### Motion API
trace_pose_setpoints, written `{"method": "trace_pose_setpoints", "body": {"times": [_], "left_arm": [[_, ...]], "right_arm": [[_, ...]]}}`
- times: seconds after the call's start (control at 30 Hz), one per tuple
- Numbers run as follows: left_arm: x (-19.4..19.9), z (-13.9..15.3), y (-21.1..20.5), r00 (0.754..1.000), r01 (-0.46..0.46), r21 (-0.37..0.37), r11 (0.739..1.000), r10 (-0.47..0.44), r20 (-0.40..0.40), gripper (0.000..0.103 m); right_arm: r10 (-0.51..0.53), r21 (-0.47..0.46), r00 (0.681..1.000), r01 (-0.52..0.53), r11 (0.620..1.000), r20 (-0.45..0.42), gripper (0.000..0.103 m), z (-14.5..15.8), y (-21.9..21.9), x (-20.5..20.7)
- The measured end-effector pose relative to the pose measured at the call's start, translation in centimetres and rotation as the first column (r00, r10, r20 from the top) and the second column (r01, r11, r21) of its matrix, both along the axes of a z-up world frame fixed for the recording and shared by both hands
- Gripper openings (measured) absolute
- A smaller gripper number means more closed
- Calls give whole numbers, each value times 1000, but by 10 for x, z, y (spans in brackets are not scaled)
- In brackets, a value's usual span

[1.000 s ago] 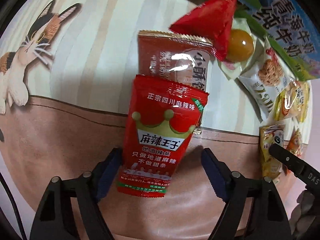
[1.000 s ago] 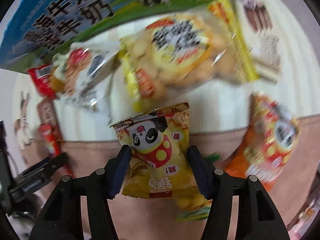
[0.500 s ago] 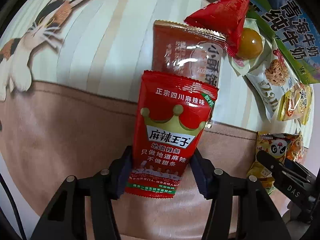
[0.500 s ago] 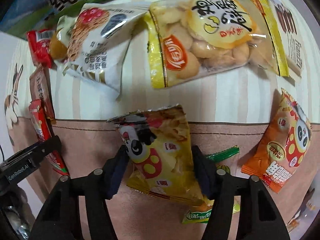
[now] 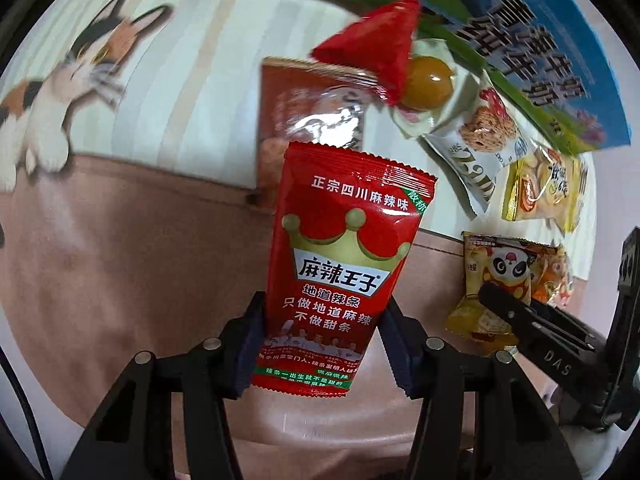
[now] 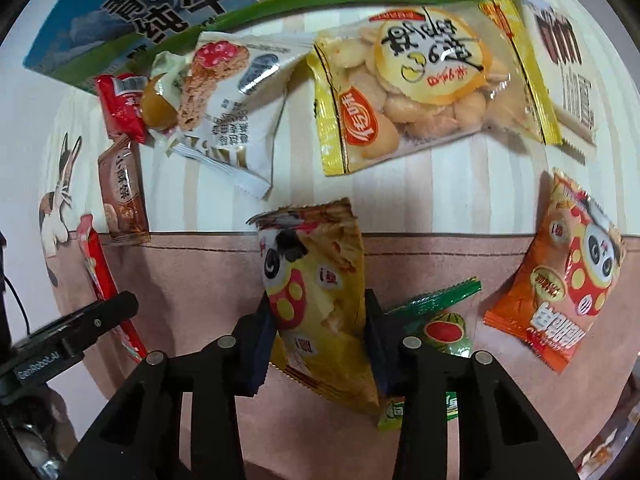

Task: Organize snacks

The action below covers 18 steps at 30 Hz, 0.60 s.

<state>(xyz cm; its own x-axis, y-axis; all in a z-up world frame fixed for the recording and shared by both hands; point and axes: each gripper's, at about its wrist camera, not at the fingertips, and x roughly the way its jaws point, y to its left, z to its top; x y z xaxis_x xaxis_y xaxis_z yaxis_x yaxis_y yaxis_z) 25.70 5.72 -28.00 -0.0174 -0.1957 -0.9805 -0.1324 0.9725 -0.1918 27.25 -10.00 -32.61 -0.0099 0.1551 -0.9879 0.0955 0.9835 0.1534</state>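
Observation:
My left gripper (image 5: 320, 344) is shut on a red spicy-strip packet (image 5: 340, 264) with a gold crown, held upright above the cloth. My right gripper (image 6: 320, 340) is shut on a yellow panda snack packet (image 6: 316, 292), lifted and tilted. That packet also shows in the left wrist view (image 5: 496, 280), pinched by the right gripper's fingers (image 5: 520, 320). The red packet shows edge-on in the right wrist view (image 6: 104, 284). Other snacks lie flat: a brown packet (image 5: 312, 112), a red triangular packet (image 5: 376, 44), a white oat-bar packet (image 6: 228, 108), and a yellow biscuit bag (image 6: 424, 88).
A blue-green milk carton box (image 6: 192, 4) stands along the far side. An orange panda packet (image 6: 568, 280), a green watermelon candy packet (image 6: 440, 320) and a white wafer packet (image 6: 564, 68) lie at right. The cloth (image 5: 120, 260) is striped and brown, with a cat print (image 5: 60, 92).
My left gripper closed on the red packet and lifted it. My right gripper raised the yellow panda packet and tilted it; the camera pulled back from the snacks.

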Motion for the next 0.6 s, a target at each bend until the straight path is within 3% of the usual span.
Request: {"method": "trace_pose_setpoints", "body": {"times": [0.07, 0.13, 0.17, 0.37, 0.5, 0.6], "left_arm": [[4, -5, -9, 1000, 9, 8, 1000, -9, -10, 51], [12, -13, -16, 1000, 14, 19, 1000, -14, -22, 51], [15, -16, -17, 999, 20, 28, 999, -19, -26, 51], [27, -49, -51, 997, 31, 76, 997, -26, -66, 51], [31, -50, -67, 998, 37, 82, 996, -33, -61, 51], [33, -39, -65, 998, 35, 75, 997, -31, -53, 51]], "right_arm": [[-35, -9, 999, 35, 999, -36, 53, -2, 0, 3], [-70, -23, 997, 69, 997, -35, 73, -2, -7, 3], [-75, -35, 997, 75, 997, -20, 76, 0, -8, 3], [-39, -118, 999, 39, 992, 2, 77, 1, 6, 14], [8, -173, 1000, -7, 985, 4, 76, -8, 18, 21], [30, -154, 999, -25, 988, 29, 67, -5, 19, 22]]}}
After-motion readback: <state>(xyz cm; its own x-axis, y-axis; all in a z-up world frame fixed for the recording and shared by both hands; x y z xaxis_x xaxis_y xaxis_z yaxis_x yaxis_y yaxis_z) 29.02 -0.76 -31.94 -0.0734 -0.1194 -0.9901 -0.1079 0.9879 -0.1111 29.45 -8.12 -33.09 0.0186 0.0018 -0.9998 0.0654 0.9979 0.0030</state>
